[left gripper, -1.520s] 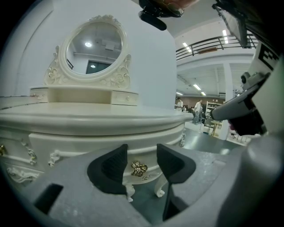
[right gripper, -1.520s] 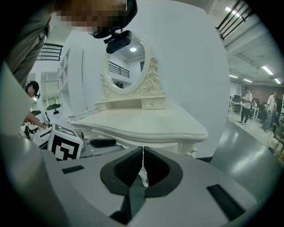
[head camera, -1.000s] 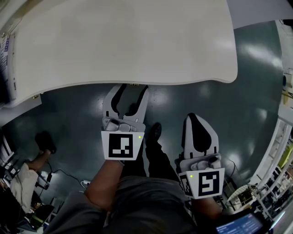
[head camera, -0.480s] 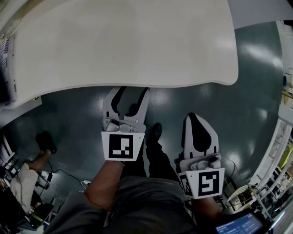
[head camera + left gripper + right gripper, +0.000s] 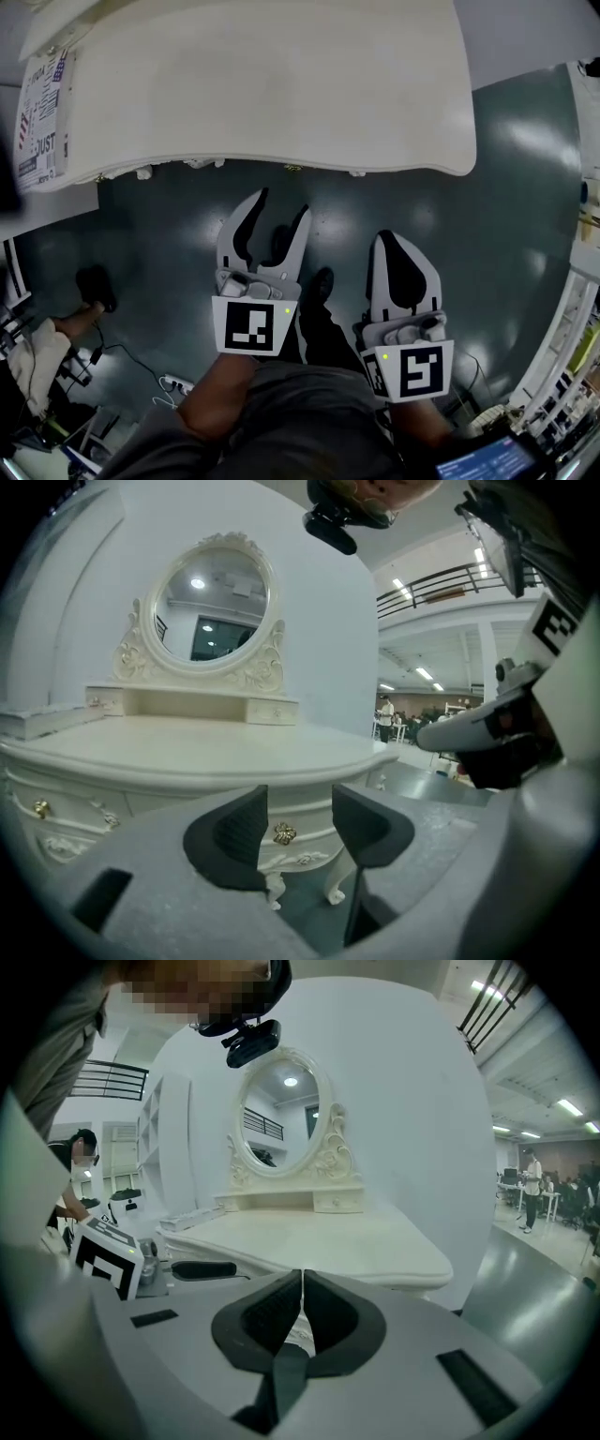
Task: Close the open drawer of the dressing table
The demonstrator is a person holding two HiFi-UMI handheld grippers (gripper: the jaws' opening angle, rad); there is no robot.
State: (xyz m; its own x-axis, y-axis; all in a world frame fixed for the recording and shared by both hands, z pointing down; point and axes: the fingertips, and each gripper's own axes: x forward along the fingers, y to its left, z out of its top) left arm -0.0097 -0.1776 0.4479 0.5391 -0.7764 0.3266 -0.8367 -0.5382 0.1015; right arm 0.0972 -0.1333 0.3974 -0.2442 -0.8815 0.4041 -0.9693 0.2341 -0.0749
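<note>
Left gripper [image 5: 273, 221] jaws apart, right gripper [image 5: 401, 251] closed

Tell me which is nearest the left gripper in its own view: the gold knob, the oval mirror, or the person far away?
1. Gold knob, low on the dressing table front, seen between the open jaws of the left gripper.
2. Oval mirror, up at the tabletop's back.
3. Person, standing far off in the hall, to the right.

Dark print covers a white box [image 5: 42, 117] beside the dressing table [image 5: 262, 84], too blurred to read.
</note>
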